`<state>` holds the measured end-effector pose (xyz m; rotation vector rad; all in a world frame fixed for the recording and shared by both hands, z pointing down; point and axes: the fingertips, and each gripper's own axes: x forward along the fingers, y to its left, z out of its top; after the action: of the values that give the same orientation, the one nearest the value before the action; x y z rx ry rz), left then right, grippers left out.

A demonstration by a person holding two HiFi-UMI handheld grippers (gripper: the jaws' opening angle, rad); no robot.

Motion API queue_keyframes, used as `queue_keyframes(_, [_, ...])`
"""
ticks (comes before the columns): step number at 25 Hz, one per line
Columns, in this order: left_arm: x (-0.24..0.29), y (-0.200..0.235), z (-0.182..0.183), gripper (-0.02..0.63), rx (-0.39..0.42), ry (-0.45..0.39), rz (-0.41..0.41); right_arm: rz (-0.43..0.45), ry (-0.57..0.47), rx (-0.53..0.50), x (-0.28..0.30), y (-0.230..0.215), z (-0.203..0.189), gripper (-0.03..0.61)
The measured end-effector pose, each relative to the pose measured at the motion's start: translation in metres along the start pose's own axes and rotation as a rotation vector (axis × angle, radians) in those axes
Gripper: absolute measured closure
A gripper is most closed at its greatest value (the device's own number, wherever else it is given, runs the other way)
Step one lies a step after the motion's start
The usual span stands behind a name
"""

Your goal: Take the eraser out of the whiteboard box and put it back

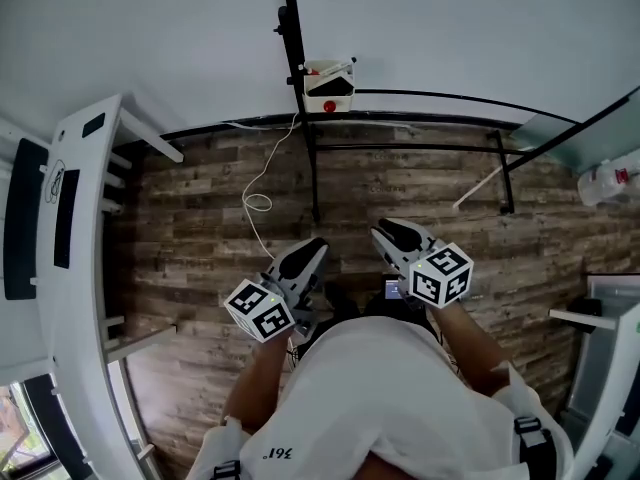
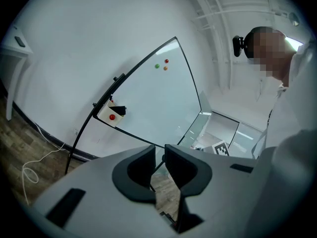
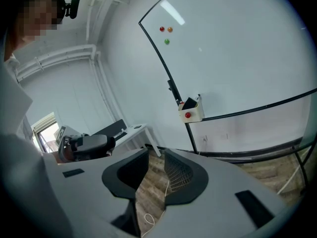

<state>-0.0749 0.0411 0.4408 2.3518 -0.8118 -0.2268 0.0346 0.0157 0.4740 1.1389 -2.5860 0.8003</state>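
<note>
Small dark print [image 1: 278, 454] sits on the person's white shirt [image 1: 380, 388], near its lower left edge in the head view. It looks like "361", though the last character is unclear.

The left tool [image 1: 314, 247] carries a cube [image 1: 262, 311] with square black-and-white coded markers on its faces, and the right tool [image 1: 386, 231] carries a second cube [image 1: 441, 275] with the same kind of markers. They hold patterns only, no letters or digits.

A similar square marker [image 2: 221, 148] shows in the left gripper view, low beside the whiteboard; what it stands on cannot be told.

A white container [image 1: 608, 180] at the right edge of the head view bears a red mark too small to read.
</note>
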Motion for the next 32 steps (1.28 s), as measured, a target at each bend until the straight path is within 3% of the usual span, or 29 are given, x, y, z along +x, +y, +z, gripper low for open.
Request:
queue_keyframes(6, [0.016,0.011,0.001,0.566,-0.009,0.021,0.001,0.005,0.006,-0.017,0.012,-0.010,0.013,0.476])
queue_keyframes(15, [0.054,0.014,0.006,0.566,-0.014,-0.024,0.055,0.089,0.057,-0.062,0.019,-0.037,0.025,0.475])
queue_keyframes(23, [0.099,0.020,0.006,0.566,-0.027,-0.030,0.102,0.160,0.083,-0.039,0.022,-0.064,0.035,0.476])
queue_keyframes(32, [0.137,0.024,0.003,0.566,-0.034,-0.036,0.130,0.180,0.091,-0.063,0.021,-0.100,0.045,0.476])
